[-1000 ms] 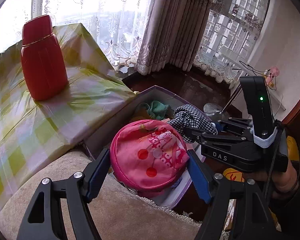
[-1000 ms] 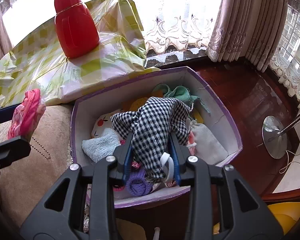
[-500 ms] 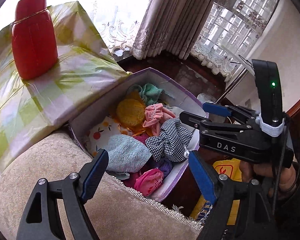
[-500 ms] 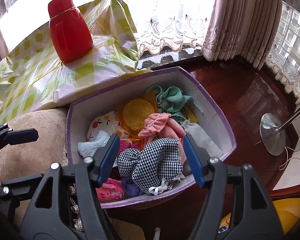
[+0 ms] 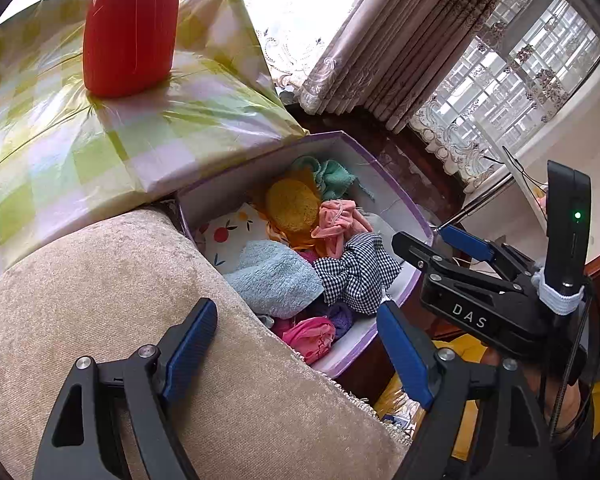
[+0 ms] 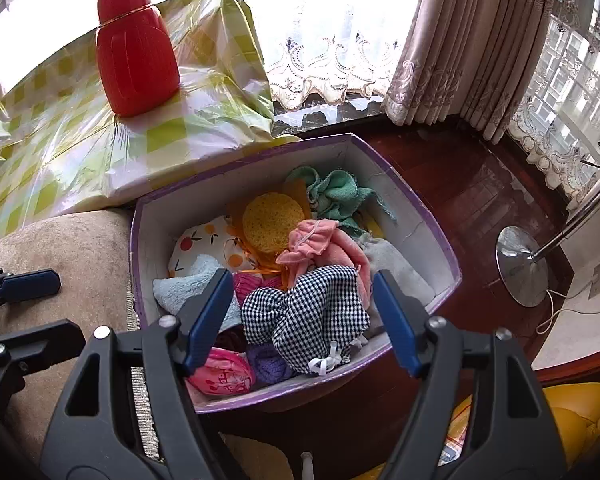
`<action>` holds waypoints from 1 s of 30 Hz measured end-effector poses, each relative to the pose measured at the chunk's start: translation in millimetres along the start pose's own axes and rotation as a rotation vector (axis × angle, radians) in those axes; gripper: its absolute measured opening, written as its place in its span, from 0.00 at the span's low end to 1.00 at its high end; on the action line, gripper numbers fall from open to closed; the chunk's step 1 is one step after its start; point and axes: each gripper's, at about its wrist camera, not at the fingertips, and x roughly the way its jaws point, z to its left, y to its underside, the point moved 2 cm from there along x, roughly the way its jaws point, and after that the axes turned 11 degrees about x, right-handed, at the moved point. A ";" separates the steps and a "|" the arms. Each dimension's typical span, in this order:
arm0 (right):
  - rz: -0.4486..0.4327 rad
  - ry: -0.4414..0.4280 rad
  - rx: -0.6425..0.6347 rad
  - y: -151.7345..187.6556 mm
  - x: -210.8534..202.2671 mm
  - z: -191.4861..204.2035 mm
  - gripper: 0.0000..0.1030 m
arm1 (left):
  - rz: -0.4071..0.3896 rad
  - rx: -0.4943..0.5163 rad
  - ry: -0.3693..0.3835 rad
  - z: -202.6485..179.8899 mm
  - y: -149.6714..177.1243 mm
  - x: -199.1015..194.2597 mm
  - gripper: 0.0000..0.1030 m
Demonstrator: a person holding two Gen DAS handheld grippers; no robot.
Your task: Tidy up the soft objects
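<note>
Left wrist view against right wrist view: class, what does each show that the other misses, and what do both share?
Only the left wrist view shows the right gripper side-on with its green light. Only the right wrist view shows the round metal stand base on the floor. Both show the purple box of soft things, the checked cloth lying free in it, the red bottle, and jaws standing open, gripping nothing.

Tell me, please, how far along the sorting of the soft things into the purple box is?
Done: the checked cloth, pink pouch, blue towel and yellow sponge all lie in the purple box. In hand: nothing; the right tool has just been opening, clear of the checked cloth, and the left tool is open and empty. Left: no loose soft item shows on the beige cushion.
</note>
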 end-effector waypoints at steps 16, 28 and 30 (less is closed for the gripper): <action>-0.018 0.031 0.010 5.1 -6.5 5.4 0.75 | -0.026 -0.066 0.010 -0.2 1.5 2.0 0.93; -0.012 0.036 0.004 4.5 -6.5 5.8 0.76 | -0.036 -0.076 0.013 0.5 1.6 2.5 0.93; -0.011 0.035 0.007 4.2 -6.1 5.6 0.76 | -0.036 -0.075 0.011 0.5 1.3 3.0 0.93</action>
